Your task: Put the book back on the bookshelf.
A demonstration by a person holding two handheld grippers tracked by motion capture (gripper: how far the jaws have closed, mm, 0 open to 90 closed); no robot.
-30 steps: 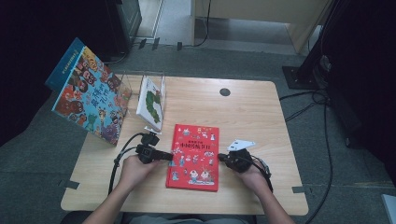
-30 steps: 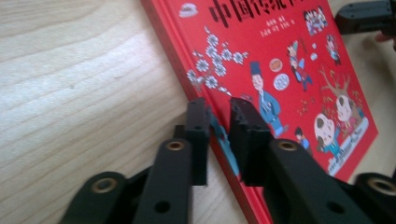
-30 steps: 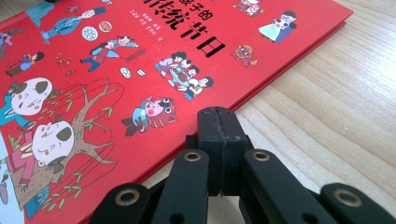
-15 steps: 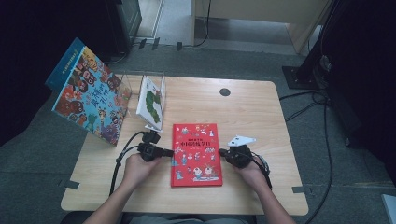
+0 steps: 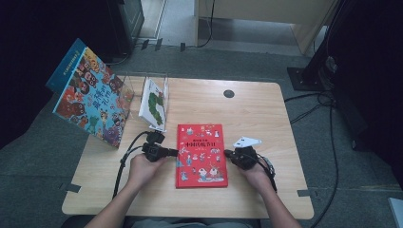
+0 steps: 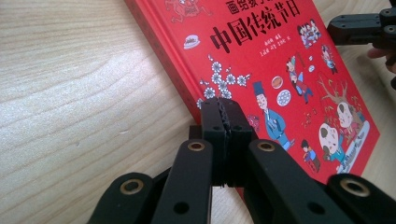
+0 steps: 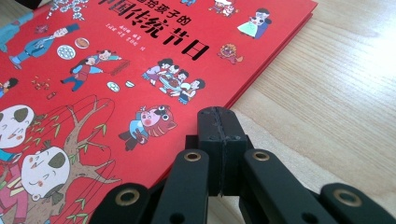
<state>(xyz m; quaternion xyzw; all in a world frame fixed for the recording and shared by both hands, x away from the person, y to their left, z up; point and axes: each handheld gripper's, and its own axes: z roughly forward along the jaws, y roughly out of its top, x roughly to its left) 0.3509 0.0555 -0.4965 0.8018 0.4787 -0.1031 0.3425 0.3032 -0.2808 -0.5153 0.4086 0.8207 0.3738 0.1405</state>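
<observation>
Your left gripper has just closed its jaws: in the left gripper view the two black pads now meet, nothing between them, tips at the left edge of the red picture book. In the high view that book has slid a little toward the right of the frame and now lies squarer to the table edge, no longer tilted as before.
</observation>
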